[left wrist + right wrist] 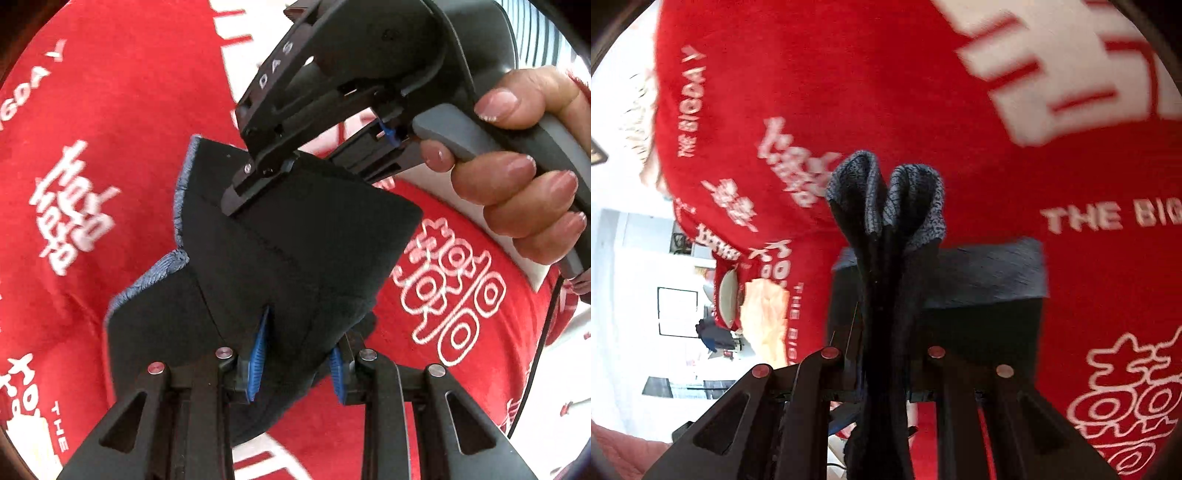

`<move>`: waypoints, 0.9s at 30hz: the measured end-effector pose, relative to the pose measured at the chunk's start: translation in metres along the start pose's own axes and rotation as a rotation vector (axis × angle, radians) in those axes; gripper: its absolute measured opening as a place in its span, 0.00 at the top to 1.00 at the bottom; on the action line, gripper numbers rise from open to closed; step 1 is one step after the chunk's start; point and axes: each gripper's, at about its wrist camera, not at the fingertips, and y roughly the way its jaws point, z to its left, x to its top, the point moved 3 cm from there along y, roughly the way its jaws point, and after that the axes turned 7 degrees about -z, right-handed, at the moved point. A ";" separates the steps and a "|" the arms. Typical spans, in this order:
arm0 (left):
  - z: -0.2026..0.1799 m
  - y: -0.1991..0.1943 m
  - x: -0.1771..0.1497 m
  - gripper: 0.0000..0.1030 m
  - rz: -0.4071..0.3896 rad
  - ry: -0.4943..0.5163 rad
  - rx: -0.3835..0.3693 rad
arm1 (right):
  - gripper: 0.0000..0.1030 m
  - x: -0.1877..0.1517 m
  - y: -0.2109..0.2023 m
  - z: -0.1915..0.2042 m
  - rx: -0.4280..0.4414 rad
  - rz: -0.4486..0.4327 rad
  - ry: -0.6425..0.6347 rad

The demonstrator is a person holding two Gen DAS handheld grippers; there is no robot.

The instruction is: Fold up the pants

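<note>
Both grippers hold the same dark garment above a red cloth. From the left wrist view, the left gripper (pixel 295 365) has its two blue-padded fingers (pixel 257 356) closed onto a fold of the black pants (pixel 280 258), and the fabric fills the space between them. The right gripper (pixel 258 181) comes in from the upper right and its black fingertips pinch the top edge of the pants, near the grey-blue ribbed band (pixel 181 206) that runs along the left border of the garment. The person's right hand (pixel 524 184) is wrapped around the grey handle and squeezes the trigger.

From the right wrist view, the right gripper (pixel 882 373) is closed on a thick bunch of the pants (pixel 886 295); the fabric stands up between the fingers and ends in two rounded grey-blue lobes (pixel 886 192). More of the garment spreads to the right as a flat dark panel (pixel 982 295).

The pants are lifted and hang between the two grippers, over the red cloth (pixel 129 110) with white printed characters and the words "THE BIG DAY" (pixel 690 107). At the left side of the right wrist view, a bright room is visible, but its details are too blurred to tell.
</note>
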 end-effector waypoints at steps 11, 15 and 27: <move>-0.008 0.027 -0.030 0.70 0.115 0.058 0.072 | 0.84 -0.029 0.043 -0.082 0.097 0.005 0.177; -0.004 0.027 -0.032 0.70 0.142 0.045 0.078 | 0.83 -0.029 0.053 -0.073 0.057 0.018 0.116; 0.031 -0.023 -0.035 0.17 0.101 -0.012 0.073 | 0.65 -0.037 0.029 -0.064 -0.179 0.021 0.011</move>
